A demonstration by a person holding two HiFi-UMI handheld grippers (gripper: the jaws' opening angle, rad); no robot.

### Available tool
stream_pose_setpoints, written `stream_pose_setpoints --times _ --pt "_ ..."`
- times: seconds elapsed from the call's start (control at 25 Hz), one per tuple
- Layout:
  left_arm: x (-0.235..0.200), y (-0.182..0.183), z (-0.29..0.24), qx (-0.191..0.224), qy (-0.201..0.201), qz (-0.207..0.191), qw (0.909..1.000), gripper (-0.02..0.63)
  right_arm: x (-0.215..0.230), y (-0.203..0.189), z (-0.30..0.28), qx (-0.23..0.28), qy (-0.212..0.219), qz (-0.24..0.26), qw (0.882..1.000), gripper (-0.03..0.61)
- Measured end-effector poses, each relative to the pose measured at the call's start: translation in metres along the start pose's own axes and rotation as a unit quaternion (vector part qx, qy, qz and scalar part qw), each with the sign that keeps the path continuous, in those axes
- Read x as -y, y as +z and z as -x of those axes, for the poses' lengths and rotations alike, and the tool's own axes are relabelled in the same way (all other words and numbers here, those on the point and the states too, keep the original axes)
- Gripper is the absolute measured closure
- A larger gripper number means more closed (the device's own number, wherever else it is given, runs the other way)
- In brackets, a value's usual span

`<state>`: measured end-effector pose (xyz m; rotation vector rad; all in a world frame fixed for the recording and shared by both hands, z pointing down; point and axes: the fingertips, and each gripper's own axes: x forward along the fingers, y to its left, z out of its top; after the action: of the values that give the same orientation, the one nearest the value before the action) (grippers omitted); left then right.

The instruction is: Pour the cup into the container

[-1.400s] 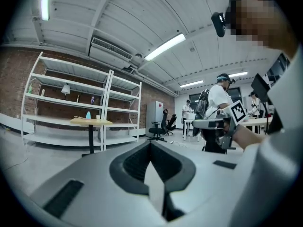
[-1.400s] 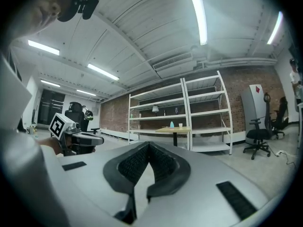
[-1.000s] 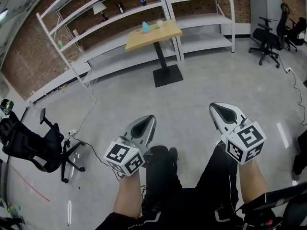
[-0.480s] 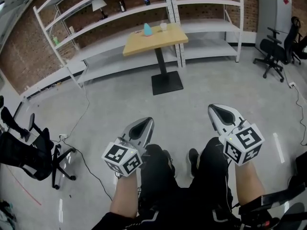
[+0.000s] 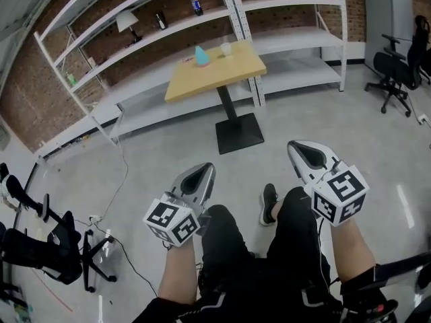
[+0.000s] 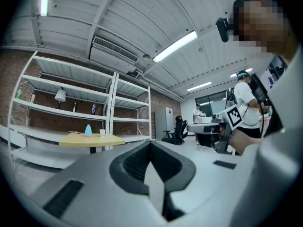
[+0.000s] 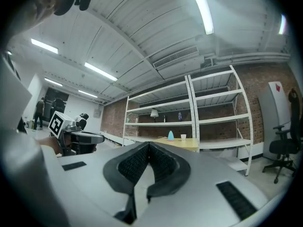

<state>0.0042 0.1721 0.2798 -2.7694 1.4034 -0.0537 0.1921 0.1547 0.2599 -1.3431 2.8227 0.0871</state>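
Far ahead stands a yellow-topped pedestal table [image 5: 222,73]. On it are a small white cup [image 5: 226,48] and a light-blue cone-shaped container [image 5: 201,55], side by side and apart. Both grippers are held low over the person's legs, well short of the table. My left gripper [image 5: 202,171] is shut with nothing in it, and so is my right gripper [image 5: 301,148]. The left gripper view shows the cup [image 6: 102,132] and the container [image 6: 88,130] small beyond the closed left gripper [image 6: 150,144]. In the right gripper view the cup [image 7: 183,137] and container [image 7: 171,135] sit beyond the right gripper [image 7: 148,145].
White metal shelving [image 5: 155,29] lines the brick wall behind the table. Black office chairs stand at the lower left [image 5: 47,254] and far right [image 5: 397,69]. A cable [image 5: 118,180] trails over the grey floor. Other people [image 6: 246,103] stand to the right in the left gripper view.
The view has shifted as the person walks: the table now looks a little larger and nearer. Both grippers keep their place before the body, still shut.
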Motion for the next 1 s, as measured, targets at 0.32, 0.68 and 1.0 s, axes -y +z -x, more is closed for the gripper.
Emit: stream_pose_setpoints --times 0.32,0.68,1.0 --pt "-0.095 0.001 -0.115 -0.008 -0.007 -0.009 0.9999 0.612 0.083 -0.006 -0.129 0.005 0.007 -0.001 1.000 0.577" --pt "-0.212 0.006 -0.214 0.004 0.000 -0.010 0.9999 0.612 0.147 -0.005 -0.276 0.007 0.029 0.009 1.000 0.577" --pt "-0.305 0.001 -0.285 0.017 -0.004 -0.005 0.9998 0.612 0.199 -0.007 -0.392 0.002 0.023 0.018 1.000 0.577"
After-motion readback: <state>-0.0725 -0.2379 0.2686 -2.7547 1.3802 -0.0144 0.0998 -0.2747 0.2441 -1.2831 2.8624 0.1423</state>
